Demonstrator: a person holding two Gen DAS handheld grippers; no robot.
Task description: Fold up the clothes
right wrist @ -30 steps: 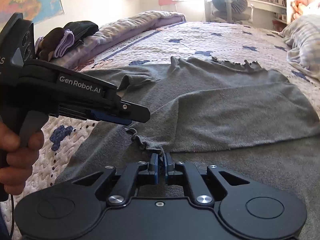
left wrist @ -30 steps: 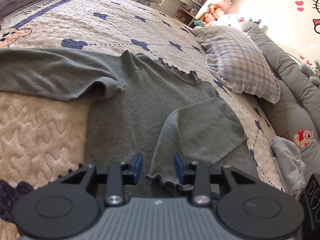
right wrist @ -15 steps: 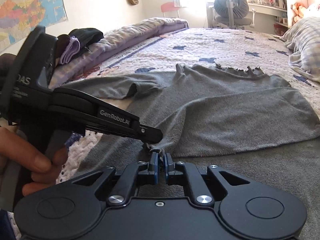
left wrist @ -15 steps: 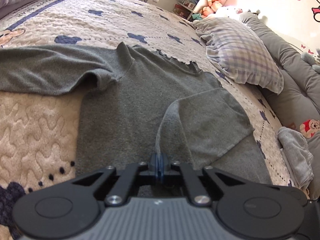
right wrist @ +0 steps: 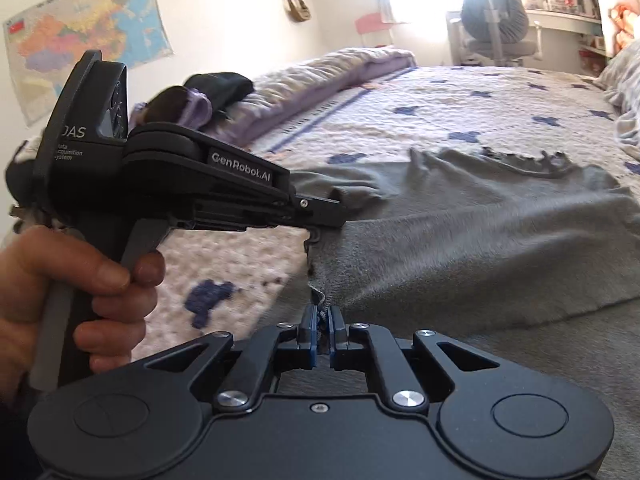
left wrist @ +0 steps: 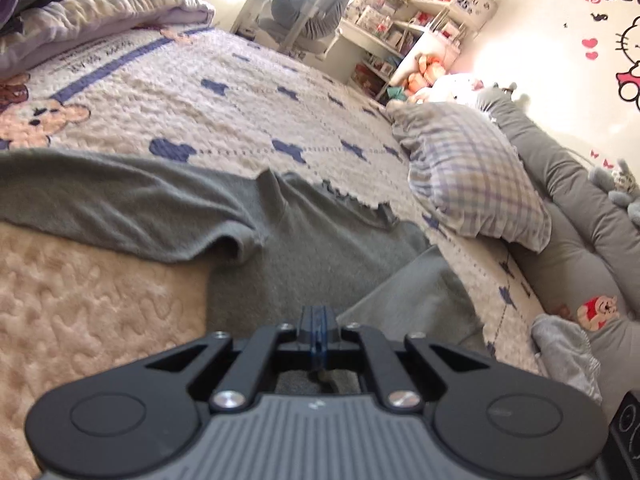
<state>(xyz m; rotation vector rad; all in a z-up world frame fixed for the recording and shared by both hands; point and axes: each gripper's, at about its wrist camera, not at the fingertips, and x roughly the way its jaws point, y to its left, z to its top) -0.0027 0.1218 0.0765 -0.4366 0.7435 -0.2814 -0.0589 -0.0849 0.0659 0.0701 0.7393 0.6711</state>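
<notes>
Grey top [left wrist: 304,256] lies flat on the quilted bed [left wrist: 240,92]; my left gripper [left wrist: 318,330] just pinched its sleeve cuff beside my right gripper [right wrist: 320,334], already clamped there, so the sleeve fold can start.

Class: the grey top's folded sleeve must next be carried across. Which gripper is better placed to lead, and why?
Neither clearly: the left gripper and right gripper are both shut on the frilled cuff of the grey top, side by side, so they should probably move together.

Grey top [left wrist: 304,256] ahead of fingers: soft matt knit cloth. Bedspread [left wrist: 248,108] beyond: nubbly quilted cloth. Left gripper [left wrist: 316,332] body: matt black plastic, shiny metal screws.
</notes>
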